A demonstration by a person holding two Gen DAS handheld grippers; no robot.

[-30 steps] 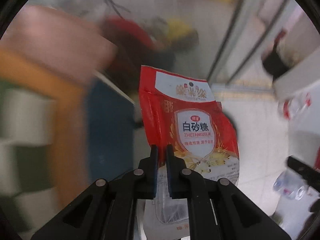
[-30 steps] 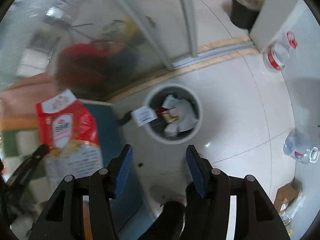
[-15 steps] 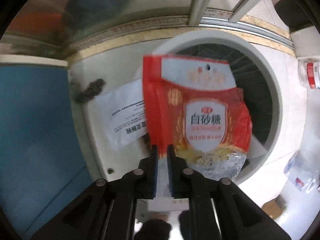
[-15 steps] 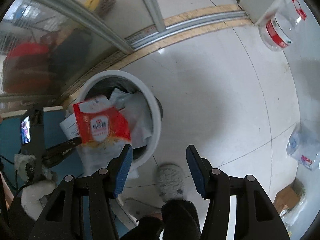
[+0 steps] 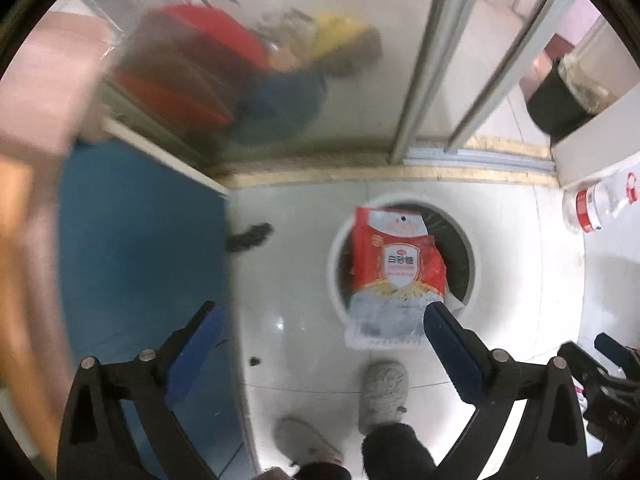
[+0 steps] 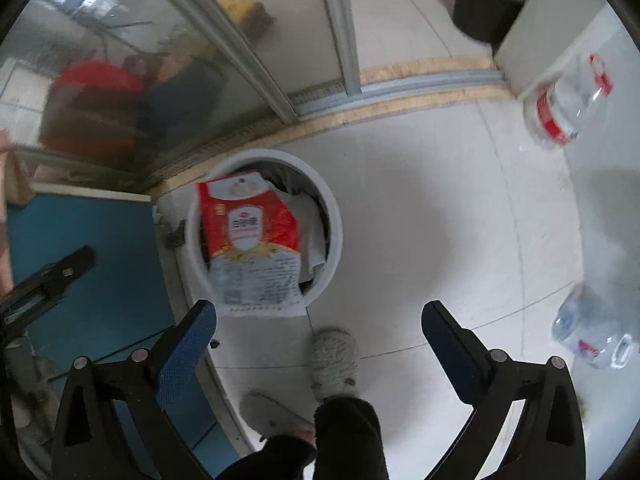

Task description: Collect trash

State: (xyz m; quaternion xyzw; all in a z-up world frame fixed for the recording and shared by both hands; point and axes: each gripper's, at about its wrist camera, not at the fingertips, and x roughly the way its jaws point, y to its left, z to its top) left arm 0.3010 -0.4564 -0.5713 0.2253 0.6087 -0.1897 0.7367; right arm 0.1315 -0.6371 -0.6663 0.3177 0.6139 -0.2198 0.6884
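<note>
my left gripper: jaws wide, holding nothing. my right gripper: jaws wide. red sugar bag: over white trash bin, 1 end past its rim.

I count two claws, my left claw and my right claw, each with two blue-padded fingers. One red and white bag. One white round bin. Two clear plastic bottles on the floor: one with a red label, one lying near the right edge. Two grey slippers. One black pot.
</note>
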